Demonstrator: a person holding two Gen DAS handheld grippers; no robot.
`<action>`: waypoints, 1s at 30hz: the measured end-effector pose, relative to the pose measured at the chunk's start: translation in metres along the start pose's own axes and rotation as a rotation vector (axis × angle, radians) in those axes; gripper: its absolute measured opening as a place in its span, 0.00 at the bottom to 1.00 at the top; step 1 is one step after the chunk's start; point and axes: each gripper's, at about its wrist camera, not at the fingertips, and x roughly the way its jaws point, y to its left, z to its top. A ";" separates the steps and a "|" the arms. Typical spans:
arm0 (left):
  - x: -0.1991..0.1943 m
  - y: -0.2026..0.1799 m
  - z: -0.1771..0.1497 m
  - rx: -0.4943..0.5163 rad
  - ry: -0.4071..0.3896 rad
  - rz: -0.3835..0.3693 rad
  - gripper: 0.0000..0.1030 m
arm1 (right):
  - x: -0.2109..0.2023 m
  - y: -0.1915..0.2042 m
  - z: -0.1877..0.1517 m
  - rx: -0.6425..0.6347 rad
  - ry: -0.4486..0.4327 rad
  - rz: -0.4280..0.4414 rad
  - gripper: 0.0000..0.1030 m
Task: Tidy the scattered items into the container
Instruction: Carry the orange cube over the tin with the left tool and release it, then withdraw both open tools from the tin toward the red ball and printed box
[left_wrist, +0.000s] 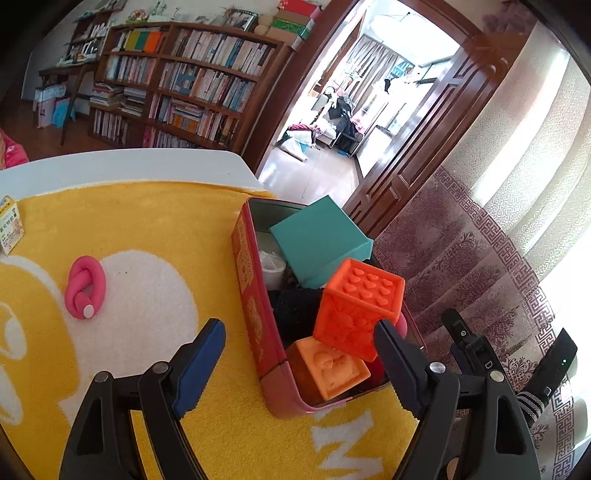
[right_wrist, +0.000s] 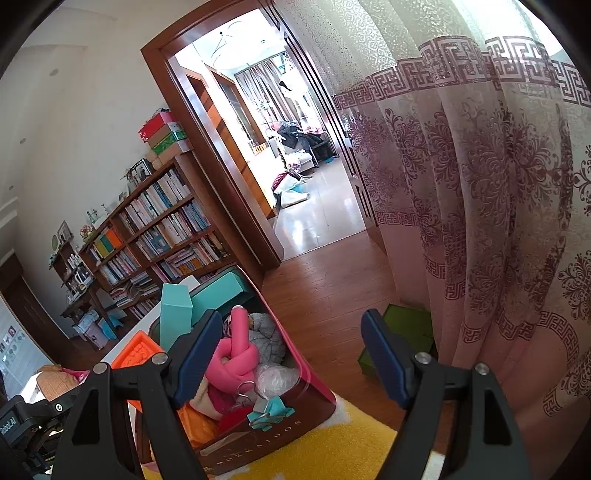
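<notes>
bright daylight glare — curved, vignetted edges

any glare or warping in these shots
Left wrist view: the sunlit doorway is blown out and the wooden bookshelf bows from fisheye warping. Right wrist view: the patterned pink curtain glows backlit, and the doorway floor shows glare.

"hokkaidos" on red tin (right_wrist: 258, 439)

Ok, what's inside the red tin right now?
The red tin holds a teal box, a dark orange block over a lighter orange block, a pink knotted tube, grey cloth and teal clips. Whatever lies beneath them is covered.
</notes>
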 end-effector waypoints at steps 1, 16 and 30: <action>-0.005 0.007 -0.001 -0.011 -0.010 0.018 0.82 | -0.001 0.002 -0.001 -0.010 -0.009 -0.007 0.78; -0.068 0.103 -0.038 -0.123 -0.055 0.265 0.82 | -0.079 0.116 -0.065 -0.327 -0.121 0.178 0.83; -0.077 0.139 -0.070 -0.215 -0.020 0.365 0.82 | -0.075 0.143 -0.101 -0.471 -0.064 0.208 0.84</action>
